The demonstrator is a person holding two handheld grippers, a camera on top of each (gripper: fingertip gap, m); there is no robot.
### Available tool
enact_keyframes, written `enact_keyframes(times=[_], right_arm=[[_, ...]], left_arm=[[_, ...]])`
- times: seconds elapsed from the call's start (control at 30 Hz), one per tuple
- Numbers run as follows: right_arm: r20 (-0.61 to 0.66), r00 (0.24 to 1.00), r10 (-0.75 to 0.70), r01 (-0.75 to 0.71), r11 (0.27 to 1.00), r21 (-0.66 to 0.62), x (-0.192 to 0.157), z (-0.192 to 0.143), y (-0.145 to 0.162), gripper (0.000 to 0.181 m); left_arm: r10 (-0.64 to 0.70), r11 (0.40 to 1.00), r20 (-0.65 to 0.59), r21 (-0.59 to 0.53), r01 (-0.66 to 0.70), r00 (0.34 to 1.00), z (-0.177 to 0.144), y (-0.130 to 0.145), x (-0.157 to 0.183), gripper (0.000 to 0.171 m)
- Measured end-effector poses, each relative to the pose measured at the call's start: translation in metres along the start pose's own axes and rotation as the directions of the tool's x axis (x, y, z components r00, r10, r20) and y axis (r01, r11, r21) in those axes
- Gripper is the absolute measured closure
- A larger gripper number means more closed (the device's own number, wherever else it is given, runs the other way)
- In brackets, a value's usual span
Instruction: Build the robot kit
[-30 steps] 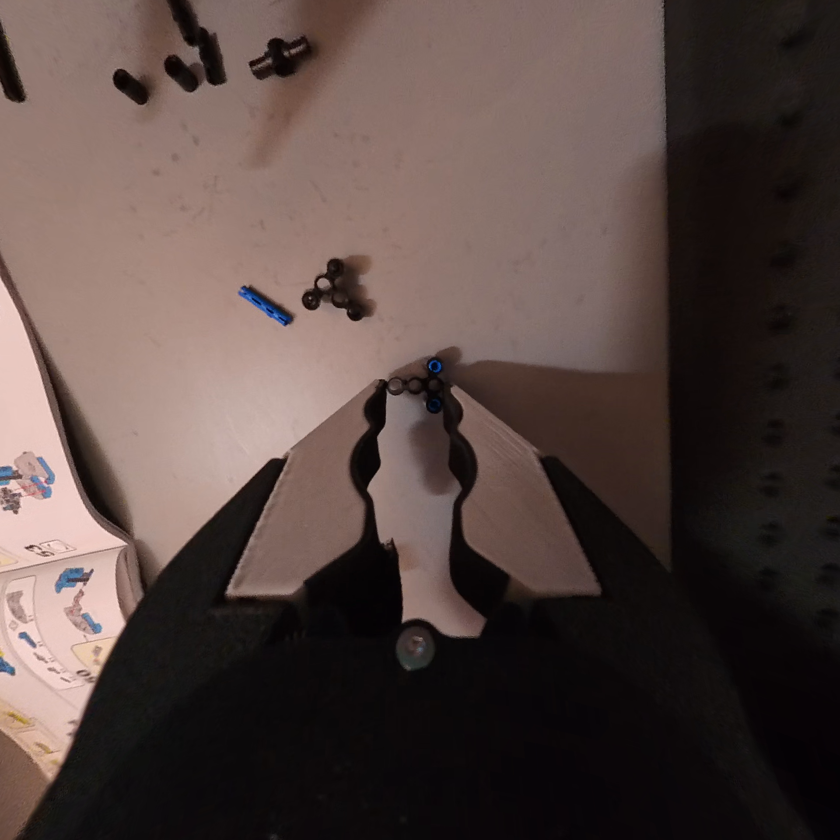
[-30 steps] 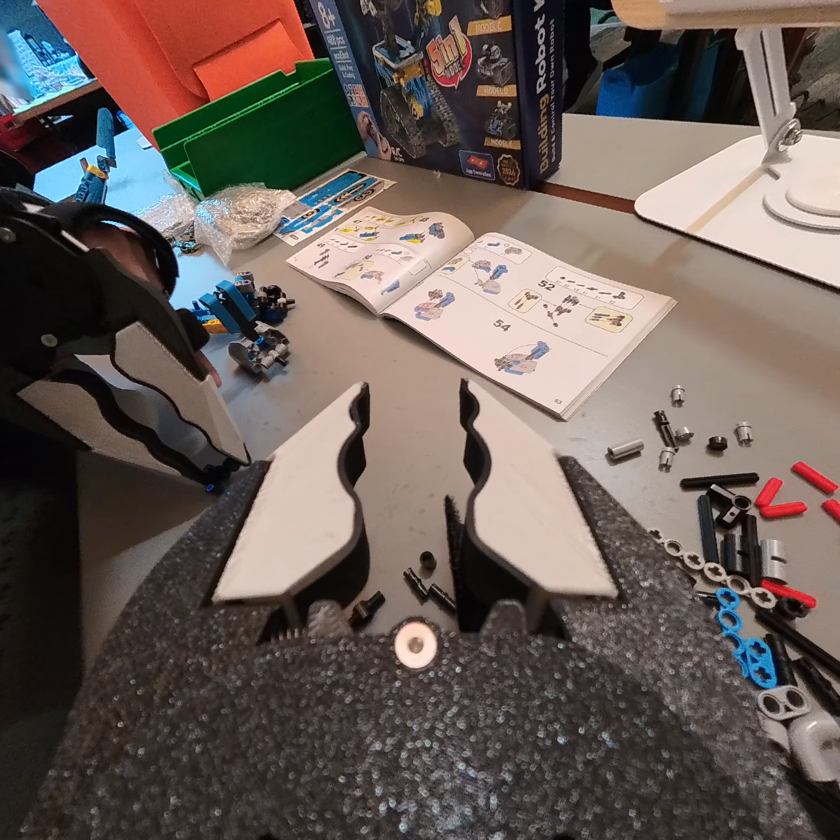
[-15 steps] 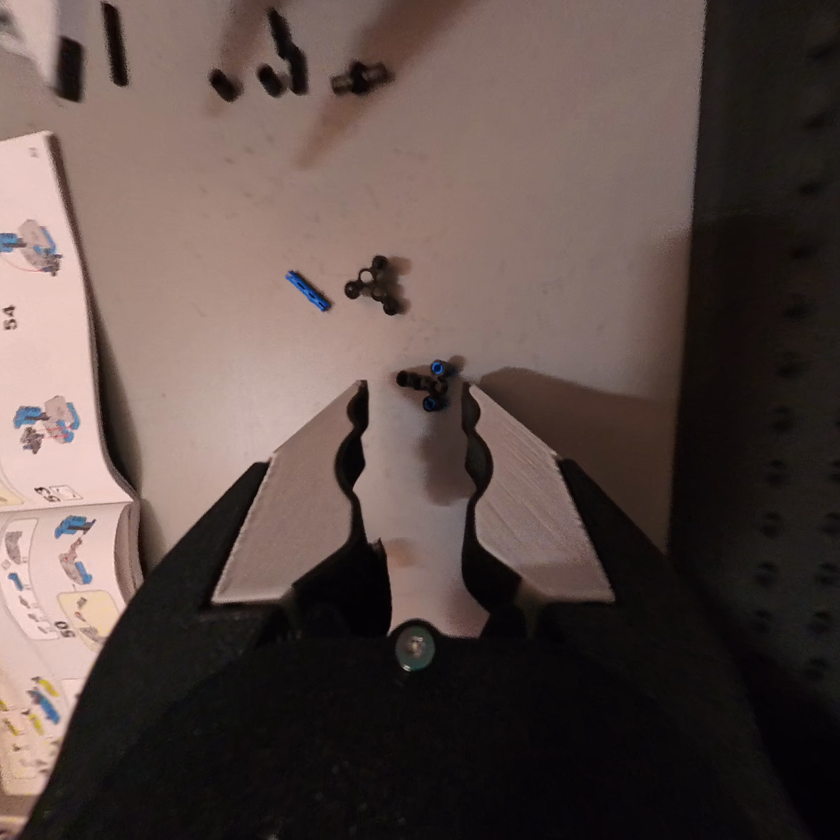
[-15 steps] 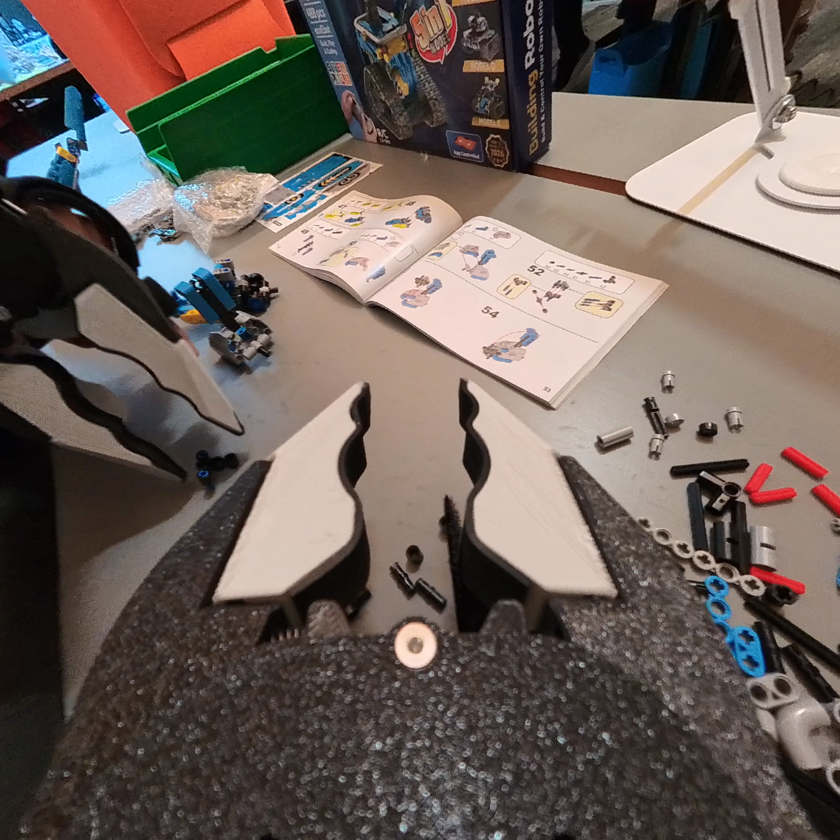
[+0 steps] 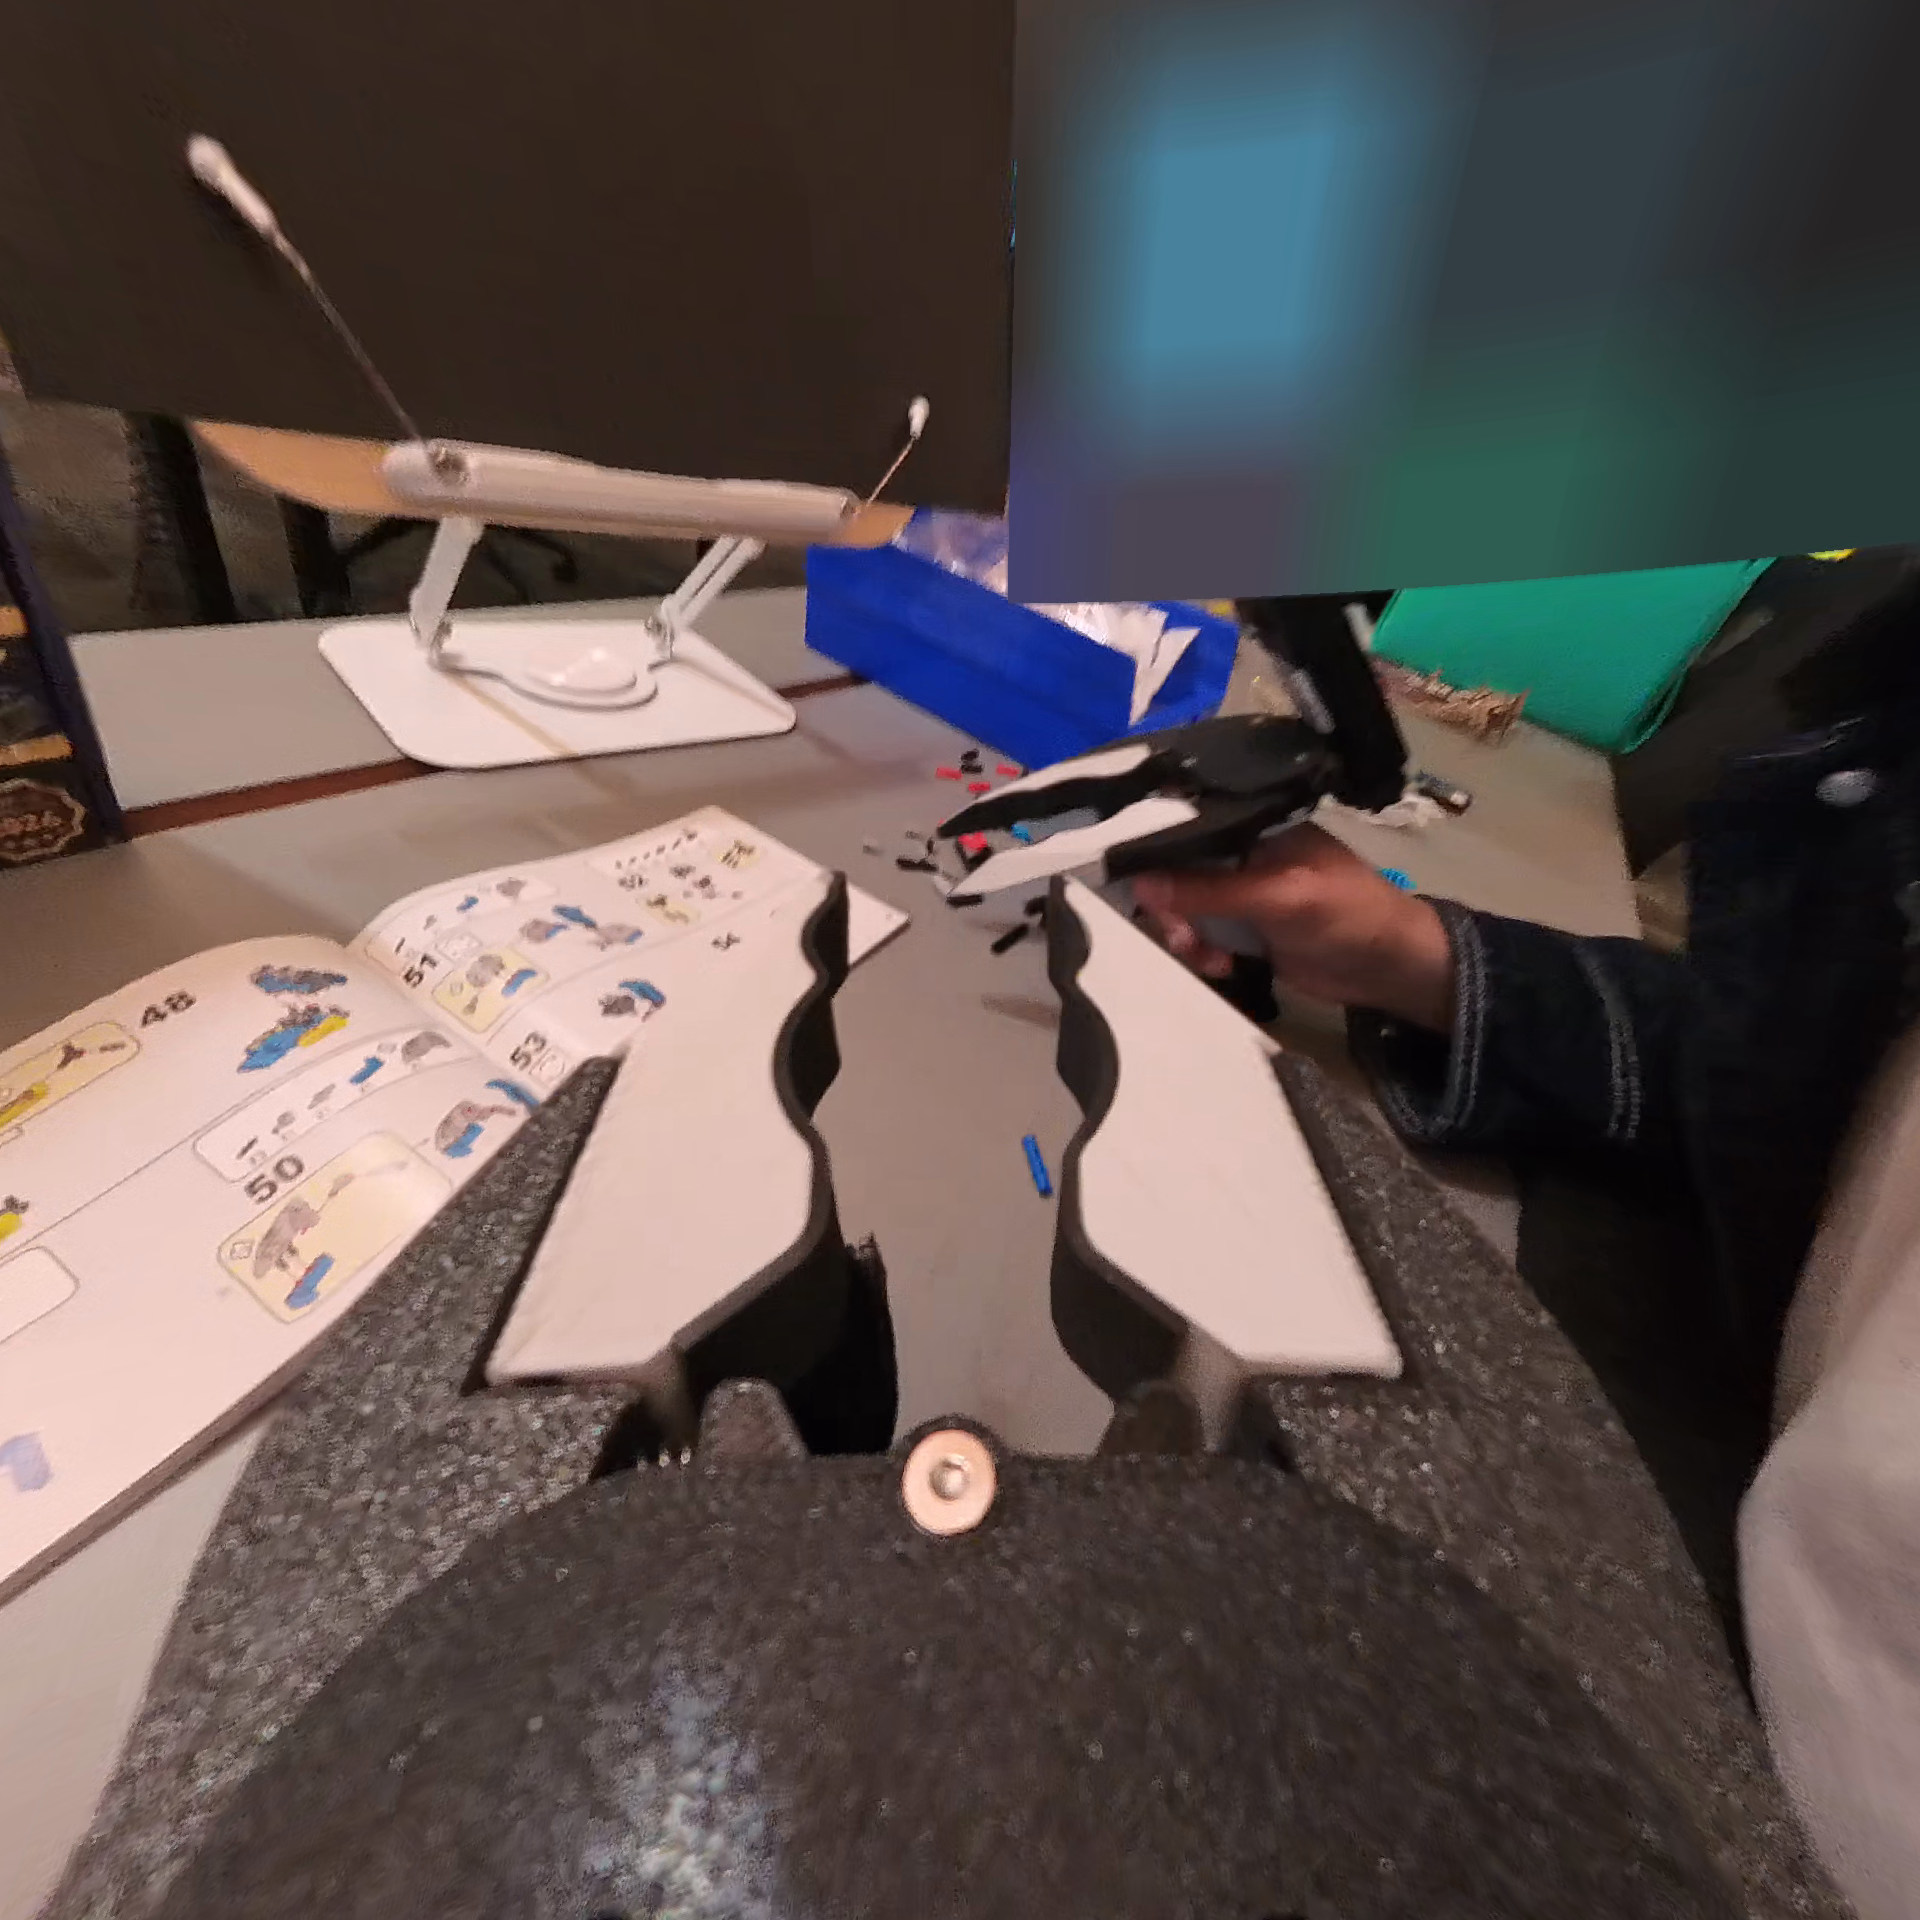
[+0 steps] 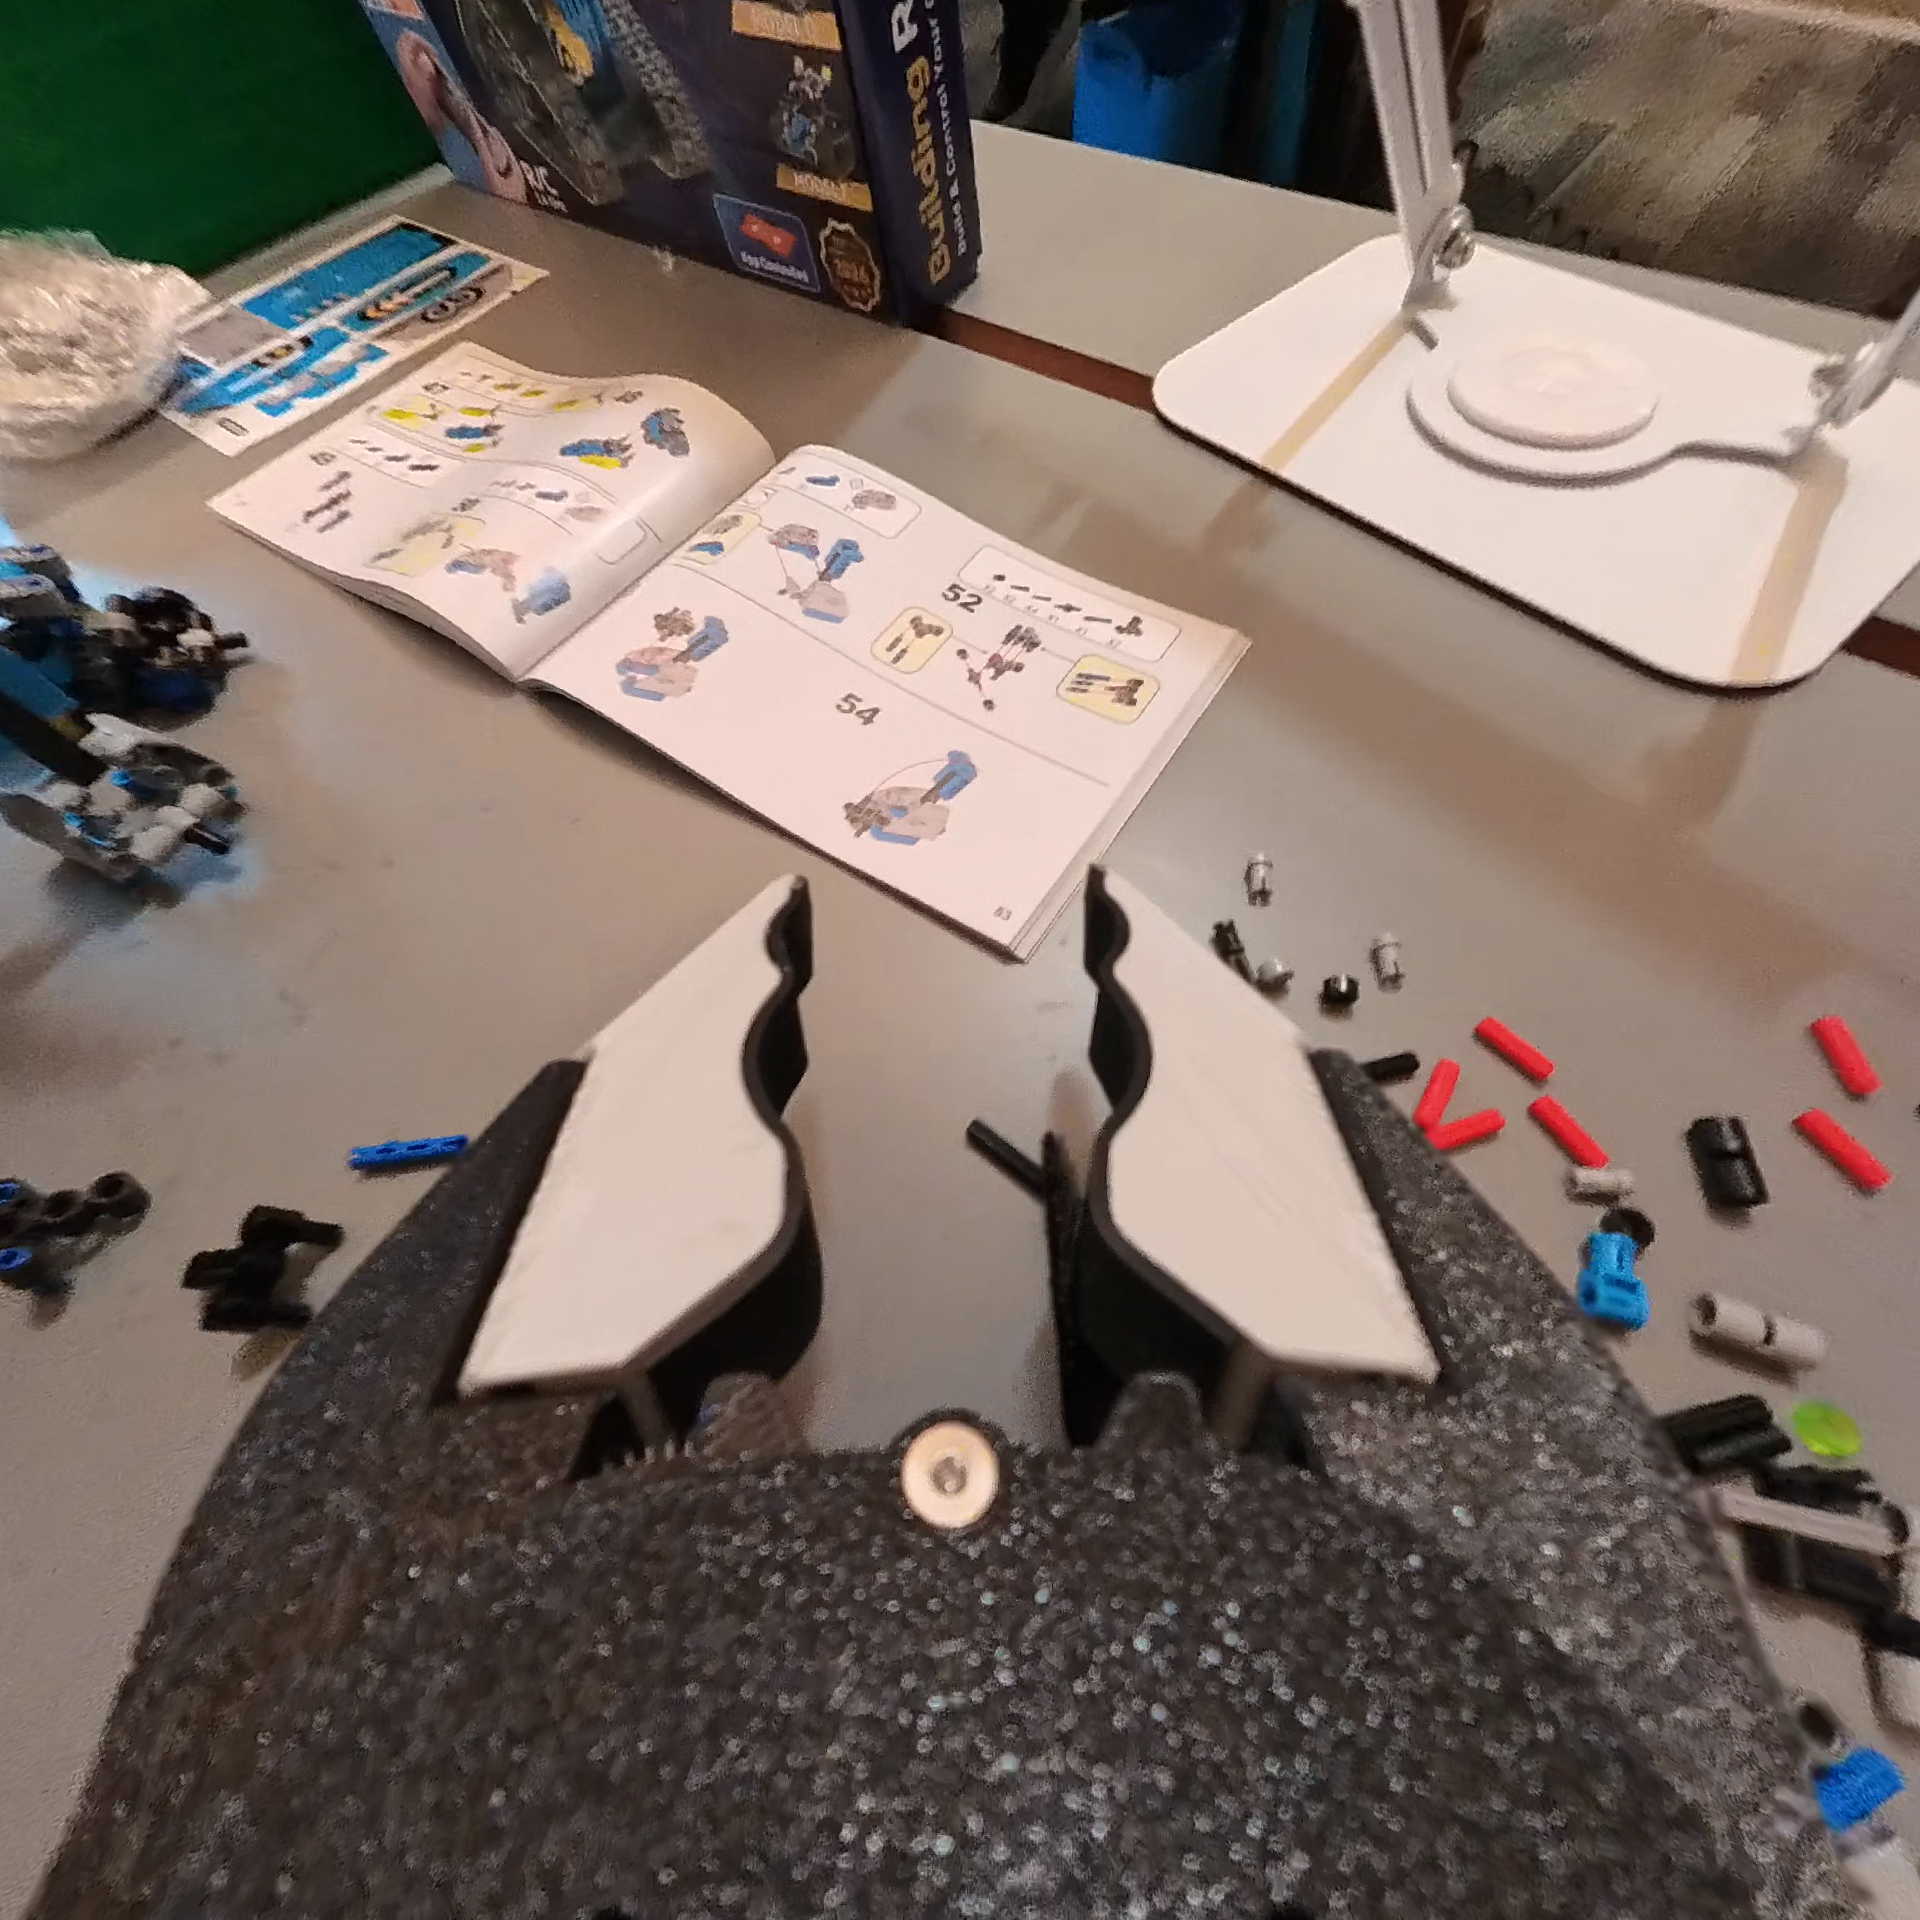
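Both jaws released, nothing held. Your left gripper [image 5: 943, 904] hangs above the table [image 5: 260, 873]; a blue pin [image 5: 1036, 1164] shows between its fingers at frame centre, booklet [image 5: 343, 1081] at left. Your right gripper [image 6: 943, 899] hangs above the table too, with a black pin [image 6: 1003, 1148] between its fingers, red pins [image 6: 1512, 1044] at right, a black connector [image 6: 260, 1262] at lower left, and a part-built model [image 6: 94, 717] at left edge.

Grey table [image 6: 1351, 790] w/ open instruction booklet [image 6: 727, 623], white stand base [image 6: 1558, 447], scattered small parts [image 6: 1507, 1049].
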State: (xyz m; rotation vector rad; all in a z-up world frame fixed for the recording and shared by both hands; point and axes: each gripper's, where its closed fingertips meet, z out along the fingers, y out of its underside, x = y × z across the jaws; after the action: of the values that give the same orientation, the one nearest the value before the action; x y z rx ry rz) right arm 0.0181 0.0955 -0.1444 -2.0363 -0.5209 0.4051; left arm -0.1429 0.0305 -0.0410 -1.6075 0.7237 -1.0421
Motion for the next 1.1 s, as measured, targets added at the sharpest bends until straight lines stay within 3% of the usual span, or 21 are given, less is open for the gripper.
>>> enact_keyframes(times=[0.2, 0.3, 0.33, 0.4, 0.47, 0.6, 0.77, 1.1], right_arm=[[0.013, 1.0, -0.006, 0.006, 0.999, -0.032, -0.002, 0.012, 0.004, 0.133], [0.098, 0.995, -0.003, 0.004, 1.0, -0.017, -0.014, 0.009, 0.002, 0.139], [0.182, 0.983, -0.018, 0.021, 1.0, -0.018, -0.027, 0.005, 0.003, 0.143], [0.458, 0.888, -0.042, 0.058, 0.998, -0.021, -0.07, -0.015, 0.006, 0.155], [0.682, 0.73, -0.047, 0.119, 0.991, -0.06, -0.109, -0.042, 0.02, 0.146], [0.762, 0.632, -0.143, 0.318, 0.944, -0.086, -0.132, -0.054, 0.054, 0.147], [0.712, 0.63, -0.31, 0.478, 0.878, -0.04, -0.144, -0.045, 0.067, 0.151], [0.659, 0.629, -0.412, 0.557, 0.83, -0.013, -0.146, -0.038, 0.072, 0.168]], left_arm=[[0.097, 0.992, 0.013, 0.077, -0.098, 0.995, -0.009, -0.01, 0.001, 0.135], [0.111, 0.991, 0.048, 0.073, -0.115, 0.993, -0.01, -0.008, -0.006, 0.137], [0.093, 0.994, 0.045, 0.061, -0.095, 0.995, -0.009, -0.005, -0.007, 0.137], [0.068, 0.996, 0.034, 0.051, -0.07, 0.997, -0.009, -0.003, -0.008, 0.137], [0.076, 0.996, 0.047, 0.048, -0.078, 0.996, -0.008, -0.002, -0.009, 0.137], [0.137, 0.991, 0.072, -0.011, -0.136, 0.988, -0.004, 0.008, -0.009, 0.137], [0.185, 0.982, 0.083, -0.06, -0.18, 0.979, 0.001, 0.016, -0.007, 0.137], [0.191, 0.98, 0.096, -0.072, -0.185, 0.977, 0.001, 0.018, -0.009, 0.138]])
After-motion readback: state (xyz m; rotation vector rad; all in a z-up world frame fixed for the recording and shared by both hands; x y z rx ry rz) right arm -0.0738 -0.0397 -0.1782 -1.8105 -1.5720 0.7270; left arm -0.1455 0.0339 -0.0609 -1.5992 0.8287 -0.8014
